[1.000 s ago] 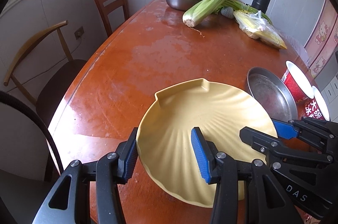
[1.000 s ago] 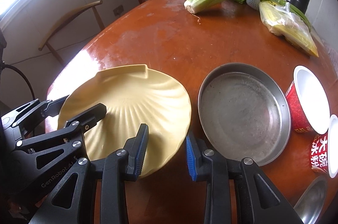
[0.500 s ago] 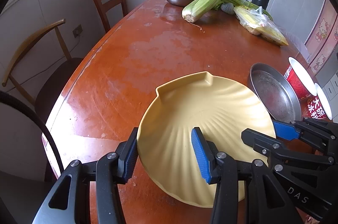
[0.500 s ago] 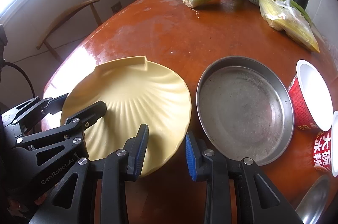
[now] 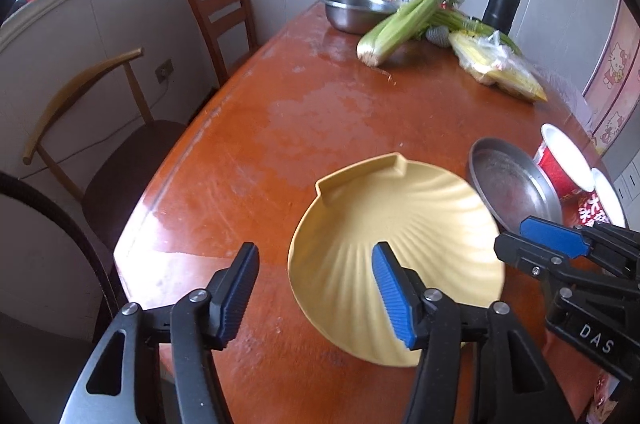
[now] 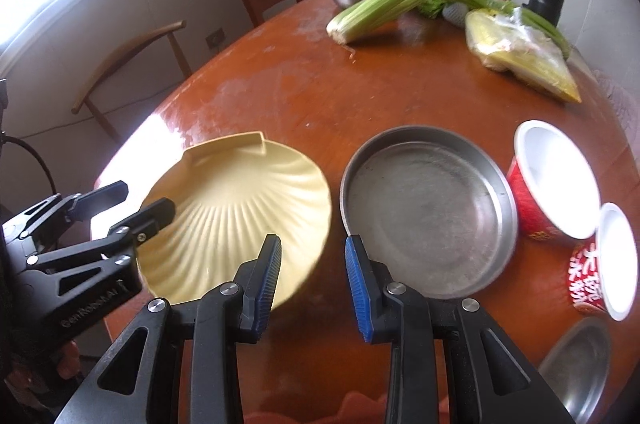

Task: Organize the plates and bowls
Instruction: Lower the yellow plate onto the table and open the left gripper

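Far end of the bench point(image 5: 340, 112): 1 celery bunch point(image 5: 394, 24), root end toward the camera. Beside it, 1 clear bag of yellow produce point(image 6: 524, 54). 1 black flask point(image 5: 502, 2) stands upright near the wall. 2 chairs at the bench edge: 1 slat-backed point(image 5: 220, 12), 1 curved-backed point(image 5: 92, 128).

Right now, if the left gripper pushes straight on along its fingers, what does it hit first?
The yellow shell plate: its rim sits between the opening jaws of the left gripper, dead ahead. Probably the rim before the table, though depth is unclear.
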Demonstrator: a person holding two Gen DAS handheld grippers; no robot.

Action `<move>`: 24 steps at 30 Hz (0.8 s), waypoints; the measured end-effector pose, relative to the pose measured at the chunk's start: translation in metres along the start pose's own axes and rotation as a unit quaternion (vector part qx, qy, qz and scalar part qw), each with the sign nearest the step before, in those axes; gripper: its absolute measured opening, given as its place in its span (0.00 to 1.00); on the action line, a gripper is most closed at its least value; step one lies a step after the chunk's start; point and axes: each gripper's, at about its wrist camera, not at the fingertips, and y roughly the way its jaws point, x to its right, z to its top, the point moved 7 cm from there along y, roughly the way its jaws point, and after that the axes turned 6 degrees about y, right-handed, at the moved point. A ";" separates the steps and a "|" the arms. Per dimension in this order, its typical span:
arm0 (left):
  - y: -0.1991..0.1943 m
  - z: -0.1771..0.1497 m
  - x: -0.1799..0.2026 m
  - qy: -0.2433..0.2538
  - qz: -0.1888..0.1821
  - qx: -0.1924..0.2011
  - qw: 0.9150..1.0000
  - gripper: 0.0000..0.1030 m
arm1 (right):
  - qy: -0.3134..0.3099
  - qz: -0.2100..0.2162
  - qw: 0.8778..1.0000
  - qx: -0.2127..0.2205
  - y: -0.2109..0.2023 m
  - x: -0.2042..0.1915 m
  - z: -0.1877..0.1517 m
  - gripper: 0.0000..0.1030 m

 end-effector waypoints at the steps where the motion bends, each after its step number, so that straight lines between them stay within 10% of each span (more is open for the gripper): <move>1: -0.005 0.001 0.002 0.003 -0.001 0.005 1.000 0.59 | 0.003 0.001 1.000 0.004 -0.005 0.002 -0.001 0.33; 24: -0.062 -0.047 0.106 0.084 -0.090 0.022 0.992 0.63 | 0.034 -0.005 0.996 0.077 -0.122 0.050 -0.089 0.36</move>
